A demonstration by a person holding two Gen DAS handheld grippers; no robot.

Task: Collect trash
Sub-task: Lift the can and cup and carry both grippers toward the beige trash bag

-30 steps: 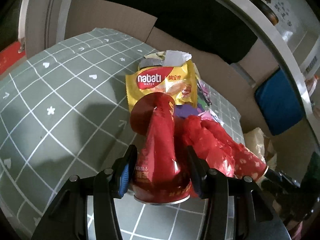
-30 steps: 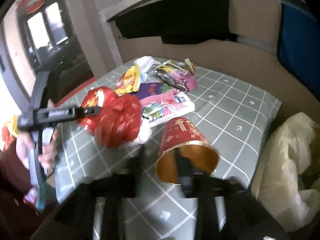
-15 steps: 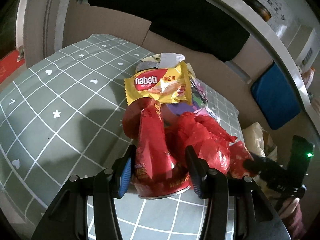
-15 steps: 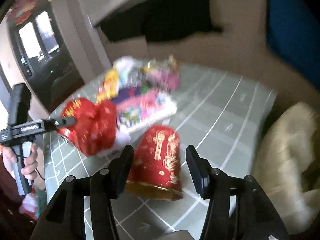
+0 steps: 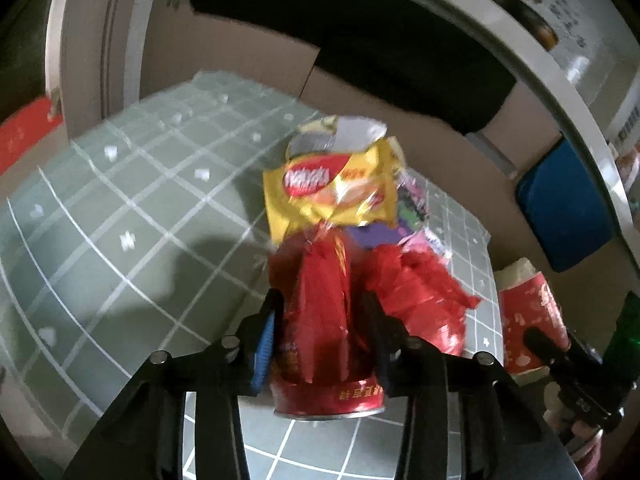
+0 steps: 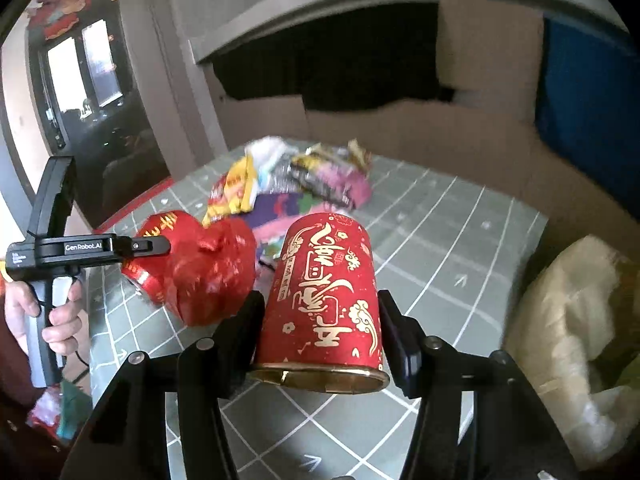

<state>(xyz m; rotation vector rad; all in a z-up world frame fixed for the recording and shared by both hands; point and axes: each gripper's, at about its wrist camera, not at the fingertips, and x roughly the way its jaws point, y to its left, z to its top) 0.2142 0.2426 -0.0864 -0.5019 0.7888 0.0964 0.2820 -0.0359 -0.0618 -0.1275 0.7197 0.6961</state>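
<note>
The likeliest slip is with the left tongs (image 5: 322,330), which are clamped on a crushed red cup (image 5: 320,312): its wall is already creased and folded inward, so the pads bear on soft, collapsing paper, and a quick swing could, I judge, let the cup squirm out or tip and fall back onto the surface (image 5: 120,216). A loose red plastic bag (image 5: 416,300) lies touching that cup's right side and could be dragged along or snag, and the yellow wafer wrapper (image 5: 332,192) lies just beyond the cup's far end and could be brushed off the pile. The right tongs (image 6: 320,328) are closed on a second red cup with gold lettering (image 6: 324,292), gripped across its round wall with the open gold-lined mouth facing the camera; that smooth, tapered wall could slide between the pads if the grip eases. A pale plastic trash bag (image 6: 572,344) sits at the surface's right edge, its mouth slack, so a dropped cup might miss it. The left tongs point forward over the surface toward the wrapper pile, held level; in the right wrist view the person's hand (image 6: 48,312) grips their handle from below. The right tongs angle down toward the surface, near the bag.
</note>
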